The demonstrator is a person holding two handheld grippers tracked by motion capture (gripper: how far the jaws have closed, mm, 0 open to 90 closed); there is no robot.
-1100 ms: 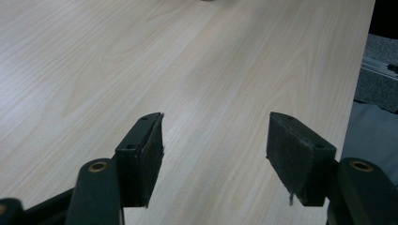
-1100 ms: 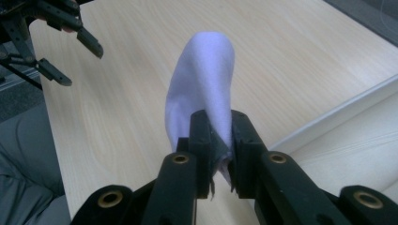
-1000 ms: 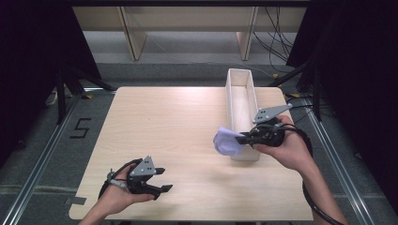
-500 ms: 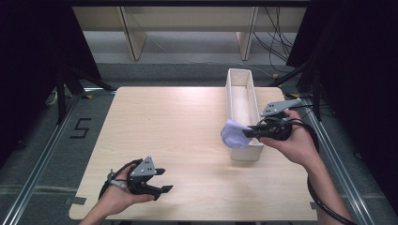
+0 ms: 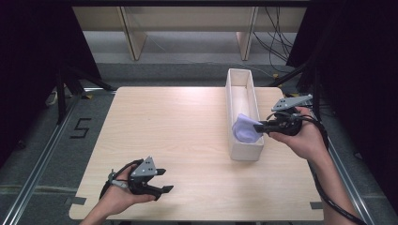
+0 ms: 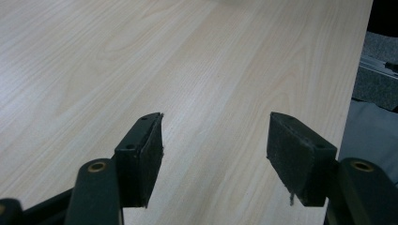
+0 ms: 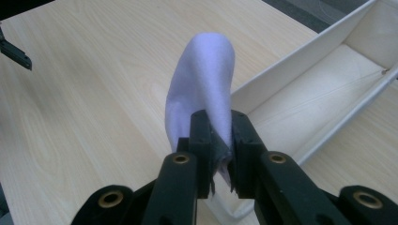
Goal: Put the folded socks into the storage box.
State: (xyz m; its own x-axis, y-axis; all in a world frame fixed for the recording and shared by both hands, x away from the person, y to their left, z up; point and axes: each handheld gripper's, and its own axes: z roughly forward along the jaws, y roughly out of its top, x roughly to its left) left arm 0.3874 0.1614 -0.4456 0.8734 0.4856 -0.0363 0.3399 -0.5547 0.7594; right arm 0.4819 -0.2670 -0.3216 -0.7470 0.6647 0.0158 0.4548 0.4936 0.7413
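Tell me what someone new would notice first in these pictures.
Probably the pale purple cloth pinched in the right tongs, held over the near end of the long white box at the table's right side. Next, the left tongs near the table's front left corner, open over bare wood.

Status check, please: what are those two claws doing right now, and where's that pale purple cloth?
Right claw shut on purple cloth, over white box. Left claw open, holding nothing, low over the table. Nothing in the way.
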